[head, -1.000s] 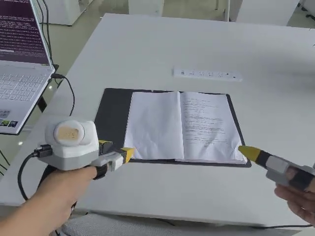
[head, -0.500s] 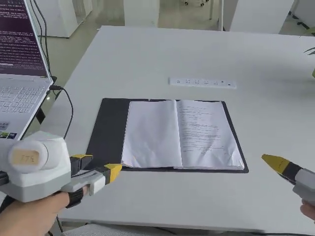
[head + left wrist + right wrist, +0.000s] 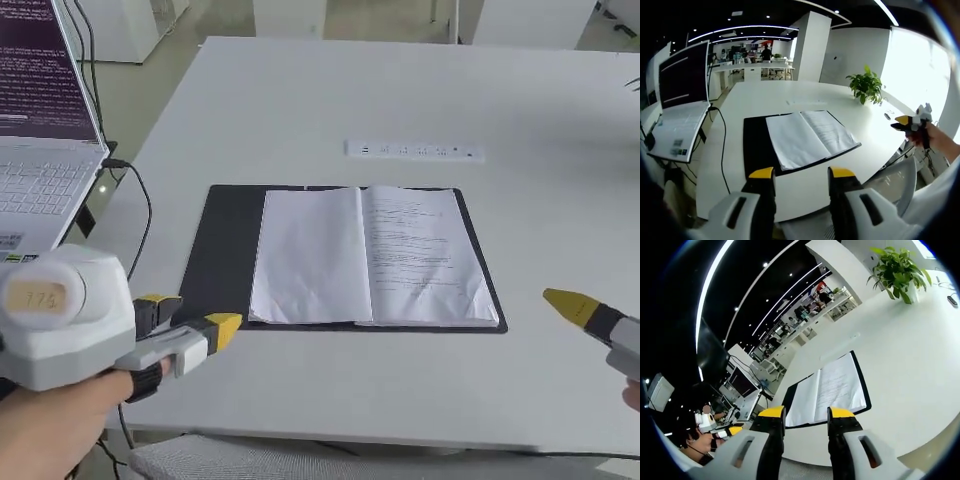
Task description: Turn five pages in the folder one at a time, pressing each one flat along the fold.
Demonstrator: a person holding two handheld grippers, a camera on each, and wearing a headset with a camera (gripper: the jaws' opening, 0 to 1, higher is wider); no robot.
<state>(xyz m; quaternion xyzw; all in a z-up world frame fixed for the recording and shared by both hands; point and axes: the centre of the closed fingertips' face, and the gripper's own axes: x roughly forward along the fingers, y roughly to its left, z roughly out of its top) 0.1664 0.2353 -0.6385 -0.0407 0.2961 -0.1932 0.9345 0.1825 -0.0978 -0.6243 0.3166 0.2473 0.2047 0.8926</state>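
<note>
A black folder [image 3: 225,250] lies open and flat on the white table [image 3: 330,90], a blank page on the left and a printed page [image 3: 420,255] on the right. My left gripper [image 3: 195,315] hovers open near the table's front edge, just short of the folder's near left corner. My right gripper [image 3: 570,303] hangs off the folder's near right corner, apart from it. The left gripper view shows the folder [image 3: 800,132] beyond my left gripper [image 3: 801,173], whose jaws hold nothing. The right gripper view shows the folder [image 3: 827,387] beyond my open right gripper [image 3: 806,412].
An open laptop [image 3: 40,130] sits at the far left with a black cable [image 3: 140,205] trailing off the table edge. A white power strip [image 3: 415,152] lies behind the folder. A potted plant [image 3: 867,85] stands beyond the table. A grey chair back [image 3: 250,462] is below the front edge.
Both grippers have drawn back from the folder's near corners, the left one leftward and the right one rightward. The folder and its pages lie as before; the head camera shifted.
</note>
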